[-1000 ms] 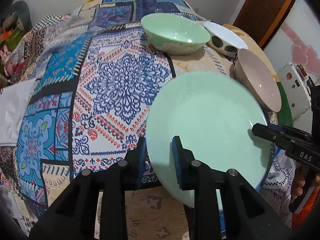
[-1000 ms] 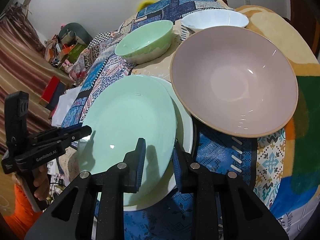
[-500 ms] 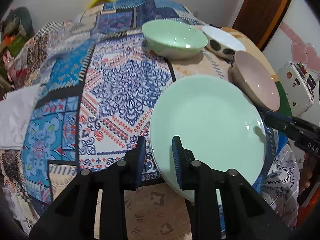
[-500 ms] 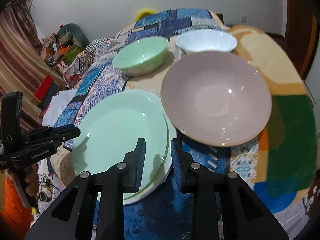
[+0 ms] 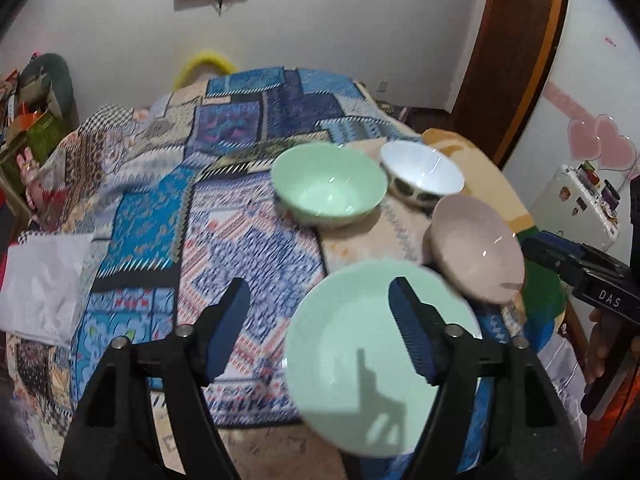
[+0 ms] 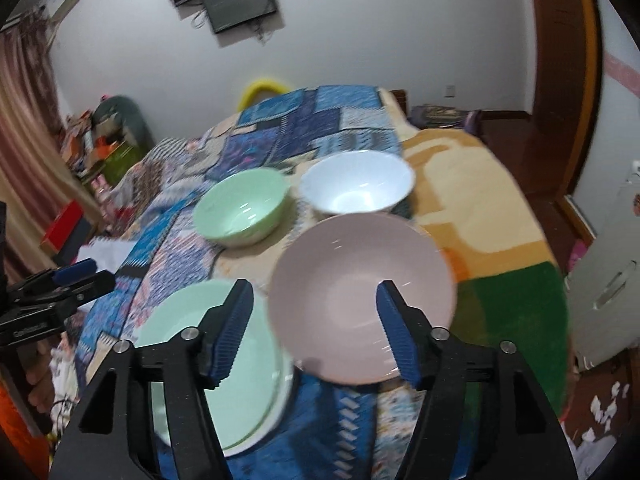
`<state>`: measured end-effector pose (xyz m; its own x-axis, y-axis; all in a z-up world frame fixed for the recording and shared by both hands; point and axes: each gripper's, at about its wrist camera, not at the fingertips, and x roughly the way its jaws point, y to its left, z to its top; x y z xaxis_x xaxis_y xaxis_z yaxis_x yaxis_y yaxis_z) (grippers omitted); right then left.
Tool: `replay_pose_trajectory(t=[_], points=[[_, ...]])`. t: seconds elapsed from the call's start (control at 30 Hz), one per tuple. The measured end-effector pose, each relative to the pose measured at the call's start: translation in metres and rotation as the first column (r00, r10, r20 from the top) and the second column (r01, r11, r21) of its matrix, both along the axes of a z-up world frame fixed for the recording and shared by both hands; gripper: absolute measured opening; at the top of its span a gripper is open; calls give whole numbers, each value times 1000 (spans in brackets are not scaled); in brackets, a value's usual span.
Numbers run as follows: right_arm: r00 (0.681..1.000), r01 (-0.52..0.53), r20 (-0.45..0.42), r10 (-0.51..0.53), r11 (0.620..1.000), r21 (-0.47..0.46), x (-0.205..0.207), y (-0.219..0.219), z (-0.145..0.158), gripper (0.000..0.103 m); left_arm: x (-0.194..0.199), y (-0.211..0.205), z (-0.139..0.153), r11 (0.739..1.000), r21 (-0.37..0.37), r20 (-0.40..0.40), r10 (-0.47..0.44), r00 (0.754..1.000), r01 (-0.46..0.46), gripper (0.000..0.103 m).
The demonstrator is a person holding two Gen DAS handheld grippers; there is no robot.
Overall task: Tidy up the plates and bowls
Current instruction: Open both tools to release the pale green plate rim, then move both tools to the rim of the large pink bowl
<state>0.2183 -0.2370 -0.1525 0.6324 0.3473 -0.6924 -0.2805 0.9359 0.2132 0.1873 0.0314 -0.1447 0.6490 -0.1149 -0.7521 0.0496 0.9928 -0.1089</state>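
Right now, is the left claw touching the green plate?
Apart. The left wrist view shows the left claw open above the green plate, pads clear of its rim.

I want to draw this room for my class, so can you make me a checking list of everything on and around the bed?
Surface: patchwork blanket, wrinkled.
Job's things: green plate stacked on a white plate; green bowl, white bowl and pink bowl sit separately.
Clutter: white cloth at the blanket's edge.
Grippers: left gripper and right gripper open, jaws just opened, gripping nothing.
Cables: wires dangling under the wall screen.
Surroundings: wooden door frame, fridge, piled things by the wall.
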Motion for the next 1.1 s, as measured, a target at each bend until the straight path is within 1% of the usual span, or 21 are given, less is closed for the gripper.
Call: replay_pose_trajectory(t=[0.03, 0.07, 0.1, 0.2, 0.3, 0.57, 0.7, 0.73, 0.83, 0.9, 0.97, 1.03, 1.1], points=[[1000, 15, -1, -15, 1000, -6, 3, -5, -1, 61, 6, -5, 1, 1000, -7, 3, -9, 1000, 9, 77], [1000, 29, -7, -29, 1000, -12, 7, -9, -3, 61, 11, -10, 2, 1000, -15, 5, -16, 1000, 16, 82], [999, 41, -14, -41, 999, -15, 10, -14, -5, 62, 15, -14, 2, 1000, -21, 6, -21, 1000, 21, 84], [997, 69, -27, -70, 997, -20, 14, -26, -9, 63, 32, -32, -1, 999, -25, -1, -44, 999, 44, 84], [995, 95, -42, -96, 995, -27, 18, -38, -16, 64, 49, -49, -10, 997, -30, -25, -67, 997, 66, 84], [986, 129, -103, -130, 991, -14, 26, -62, -39, 64, 88, -88, -44, 993, -36, -114, -115, 987, 112, 84], [984, 138, -112, -137, 990, 2, 28, -68, -47, 64, 99, -104, -61, 990, -36, -141, -142, 980, 138, 84], [984, 136, -113, -134, 991, 6, 28, -68, -49, 64, 101, -106, -65, 989, -37, -149, -146, 978, 142, 83], [986, 125, -118, -122, 992, 24, 29, -70, -53, 64, 107, -111, -76, 988, -54, -177, -151, 973, 144, 75], [987, 111, -121, -106, 993, 30, 31, -69, -55, 63, 111, -115, -82, 988, -61, -192, -153, 969, 144, 66], [988, 100, -120, -95, 994, 33, 33, -68, -58, 57, 114, -119, -87, 987, -64, -207, -155, 966, 145, 61], [989, 79, -130, -74, 996, 40, 35, -66, -61, 45, 117, -120, -90, 987, -69, -217, -159, 963, 147, 54], [988, 70, -141, -62, 996, 50, 37, -64, -65, 38, 119, -122, -93, 986, -75, -229, -165, 959, 151, 46]])
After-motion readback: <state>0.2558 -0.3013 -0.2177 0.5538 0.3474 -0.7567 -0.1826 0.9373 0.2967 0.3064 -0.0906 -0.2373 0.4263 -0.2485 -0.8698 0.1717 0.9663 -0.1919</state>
